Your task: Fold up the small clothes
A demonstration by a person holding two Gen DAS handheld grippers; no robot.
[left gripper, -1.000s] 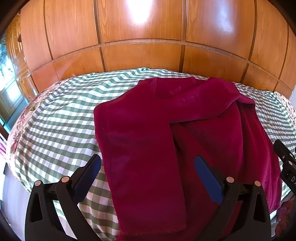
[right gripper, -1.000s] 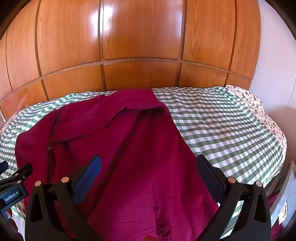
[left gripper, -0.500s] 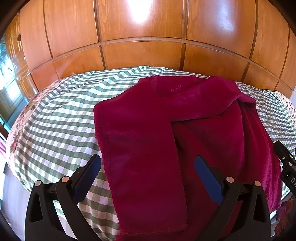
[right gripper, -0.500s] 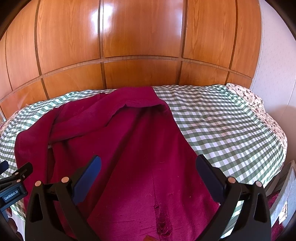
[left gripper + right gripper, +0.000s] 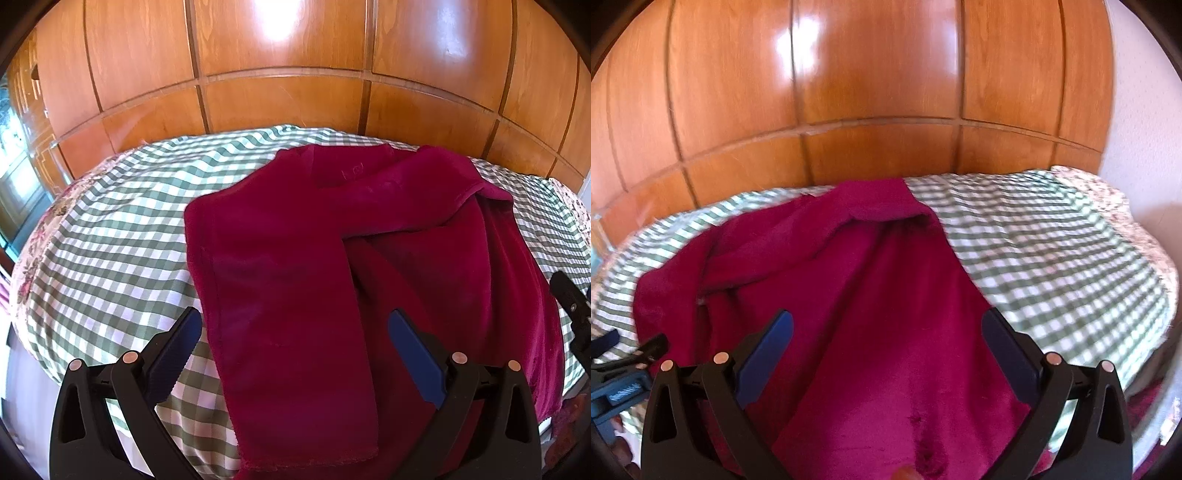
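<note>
Where both jaws gape empty, maroon garment (image 5: 295, 280) on checked bedspread (image 5: 110, 240) — white wall (image 5: 1137, 110) right view only.

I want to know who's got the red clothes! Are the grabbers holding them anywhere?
No. The left gripper and right gripper are both open above the red garment, gripping nothing.

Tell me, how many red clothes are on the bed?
1: the dark red garment lies spread over the checked bedcover, one part folded across it. Anything tucked underneath would be hidden.
</note>
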